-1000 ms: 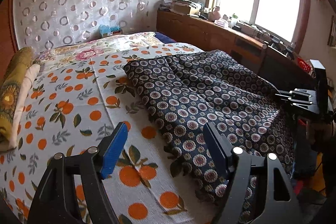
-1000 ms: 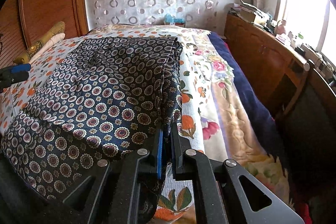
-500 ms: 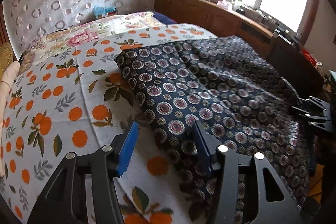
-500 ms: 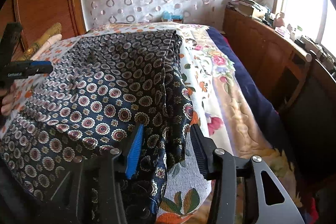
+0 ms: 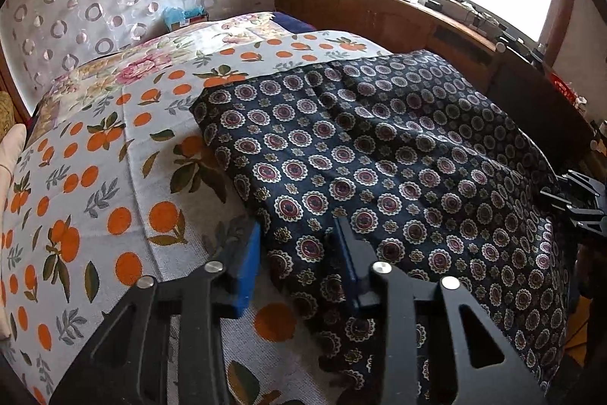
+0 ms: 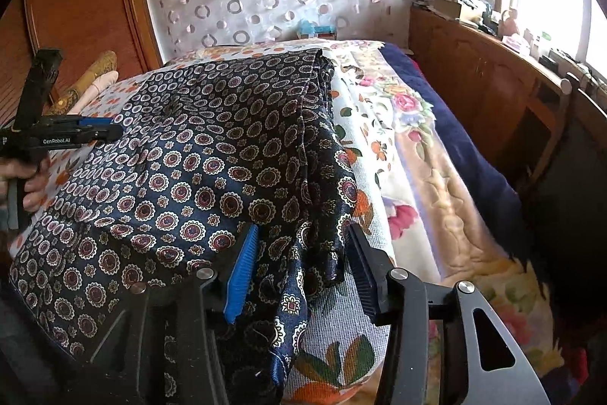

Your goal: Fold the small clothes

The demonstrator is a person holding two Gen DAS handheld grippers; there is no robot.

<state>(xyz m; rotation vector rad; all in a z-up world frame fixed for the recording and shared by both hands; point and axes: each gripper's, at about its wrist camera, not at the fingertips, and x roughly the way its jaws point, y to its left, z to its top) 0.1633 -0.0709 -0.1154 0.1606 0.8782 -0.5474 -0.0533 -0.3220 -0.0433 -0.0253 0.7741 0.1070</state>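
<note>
A dark navy garment with round medallion print (image 5: pixel 379 158) lies spread on the orange-fruit bedcover (image 5: pixel 95 177). My left gripper (image 5: pixel 299 253) straddles the garment's near left edge. Its jaws are closing with the cloth's edge between them, and the blue pads (image 5: pixel 248 264) do not press on it. In the right wrist view the garment (image 6: pixel 189 158) shows a folded right edge that hangs between the pads of my open right gripper (image 6: pixel 301 272), untouched. The left gripper (image 6: pixel 110 131) shows at the far left in a hand; the right gripper (image 5: pixel 554 194) sits at the garment's far right.
A wooden cabinet (image 6: pixel 474 71) with clutter runs under the bright window along the bed's right side. A dark blue blanket (image 6: pixel 455 139) and a floral quilt (image 6: pixel 409 109) lie beside the garment. Rolled pillows (image 6: pixel 87 78) rest by the wooden headboard (image 6: pixel 76 6). A blue box (image 5: pixel 186 16) stands by the curtain.
The right gripper was shut on the garment's edge and has opened, letting it go. The left gripper moved in over the garment's left edge and its jaws narrowed.
</note>
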